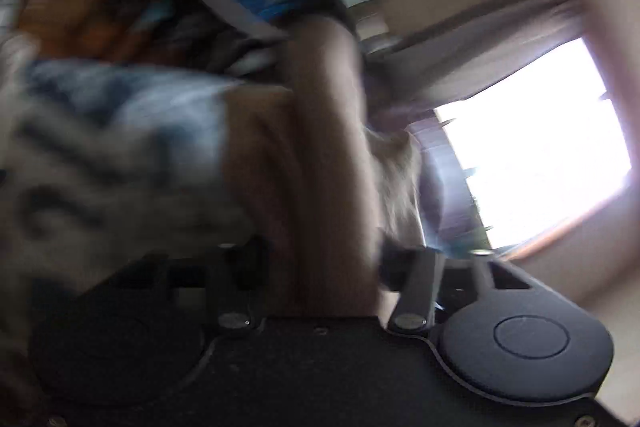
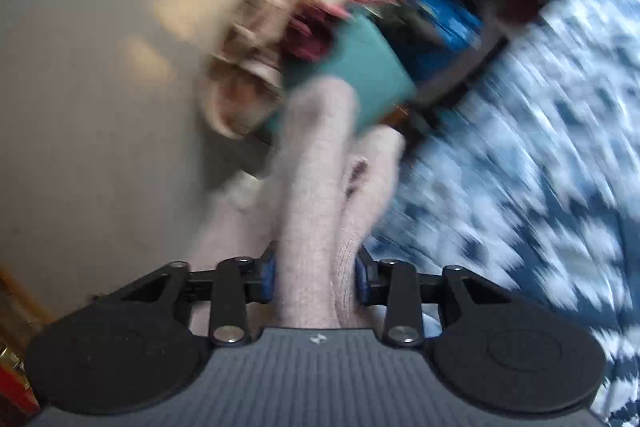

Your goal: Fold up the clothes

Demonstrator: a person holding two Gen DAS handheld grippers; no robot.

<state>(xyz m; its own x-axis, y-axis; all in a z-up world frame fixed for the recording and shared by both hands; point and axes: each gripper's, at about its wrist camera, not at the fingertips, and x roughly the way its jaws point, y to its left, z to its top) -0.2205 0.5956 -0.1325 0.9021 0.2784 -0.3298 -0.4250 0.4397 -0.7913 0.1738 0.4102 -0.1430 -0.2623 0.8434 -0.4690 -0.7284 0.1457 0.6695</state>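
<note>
**Soft knit pinched at both ends**

Clamped between the right gripper (image 2: 315, 277) pads: a pale ribbed knit garment (image 2: 316, 163), bunched, trailing forward. Pinched likewise in the left gripper (image 1: 320, 267). Likely light, limp, stretchy, non-slip; best gripped at hems or corners. Beyond the fingers: blurred blue-white patterned bedding (image 2: 540, 155).

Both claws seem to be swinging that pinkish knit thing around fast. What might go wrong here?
Both views are motion-blurred. The right gripper pinches only a bunched part of the knit garment, so it might slip out. The left gripper holds it too, so uneven pulls could twist it. Loose ends might snag on the clutter behind.
</note>
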